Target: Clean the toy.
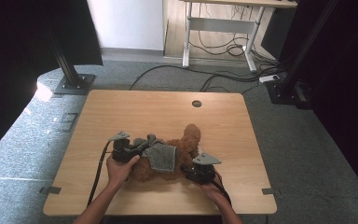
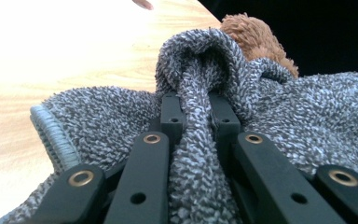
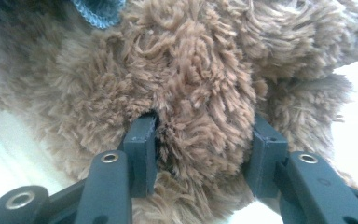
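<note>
A brown plush toy [image 1: 189, 137] lies on the wooden table [image 1: 121, 112], near its front edge. A grey terry towel [image 1: 162, 156] is draped over the toy's middle. My left gripper [image 1: 139, 147] is at the towel's left end. In the left gripper view its jaws [image 2: 196, 114] are shut on a bunched fold of the towel [image 2: 196, 74], with the toy's fur [image 2: 254, 35] showing behind. My right gripper [image 1: 192, 169] sits at the toy's front right. In the right gripper view [image 3: 205, 135] its jaws press into a lump of brown fur [image 3: 191, 70]; a towel corner [image 3: 100, 11] hangs above.
A round cable hole [image 1: 196, 103] sits near the table's far edge. Bare tabletop stretches behind and to both sides of the toy. On the floor beyond are cables [image 1: 223, 77], a white-legged desk [image 1: 219, 25] and two black stand bases [image 1: 72, 84].
</note>
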The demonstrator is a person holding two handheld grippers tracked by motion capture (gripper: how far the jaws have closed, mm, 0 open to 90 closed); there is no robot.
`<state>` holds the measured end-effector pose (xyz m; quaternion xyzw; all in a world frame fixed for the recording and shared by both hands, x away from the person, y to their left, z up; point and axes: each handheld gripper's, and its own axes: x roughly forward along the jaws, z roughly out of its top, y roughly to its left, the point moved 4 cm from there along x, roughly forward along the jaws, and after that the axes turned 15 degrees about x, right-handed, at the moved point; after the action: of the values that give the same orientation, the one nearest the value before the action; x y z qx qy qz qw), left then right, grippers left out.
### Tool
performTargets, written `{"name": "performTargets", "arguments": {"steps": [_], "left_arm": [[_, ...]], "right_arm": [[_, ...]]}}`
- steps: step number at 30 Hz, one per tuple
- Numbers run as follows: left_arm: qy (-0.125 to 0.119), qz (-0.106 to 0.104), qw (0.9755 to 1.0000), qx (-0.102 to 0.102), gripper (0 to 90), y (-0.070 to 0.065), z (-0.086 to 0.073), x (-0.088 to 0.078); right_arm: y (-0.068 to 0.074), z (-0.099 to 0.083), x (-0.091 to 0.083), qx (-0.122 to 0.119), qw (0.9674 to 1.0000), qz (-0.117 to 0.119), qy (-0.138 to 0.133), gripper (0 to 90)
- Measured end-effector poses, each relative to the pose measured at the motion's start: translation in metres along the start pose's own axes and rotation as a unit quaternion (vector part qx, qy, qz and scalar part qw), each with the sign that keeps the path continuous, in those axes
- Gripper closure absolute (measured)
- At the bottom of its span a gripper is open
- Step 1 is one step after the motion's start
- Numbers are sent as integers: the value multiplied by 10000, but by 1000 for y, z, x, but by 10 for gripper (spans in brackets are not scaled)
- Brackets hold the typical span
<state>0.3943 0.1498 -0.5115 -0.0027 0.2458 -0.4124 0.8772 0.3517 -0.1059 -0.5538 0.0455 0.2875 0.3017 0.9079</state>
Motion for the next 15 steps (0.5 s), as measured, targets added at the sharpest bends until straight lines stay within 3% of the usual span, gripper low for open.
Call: {"name": "performTargets", "arguments": {"steps": [3, 6, 10, 13, 15], "left_arm": [[-1, 19, 9999, 98, 794, -3, 1, 2], [-49, 57, 9997, 239, 794, -7, -3, -5], [-175, -73, 9994, 295, 794, -14, -12, -20], [-189, -192, 9989, 385, 793, -22, -16, -28], [-197, -266, 9985, 445, 793, -29, -19, -33]], "right_arm": [[-6, 1, -6, 86, 10000, 9, -8, 489], [-13, 4, -20, 397, 9985, 382, -65, 399], [-18, 17, -39, 762, 9942, 706, -292, 339], [-16, 29, -43, 838, 9924, 804, -413, 295], [-14, 34, -40, 991, 9907, 869, -333, 249]]}}
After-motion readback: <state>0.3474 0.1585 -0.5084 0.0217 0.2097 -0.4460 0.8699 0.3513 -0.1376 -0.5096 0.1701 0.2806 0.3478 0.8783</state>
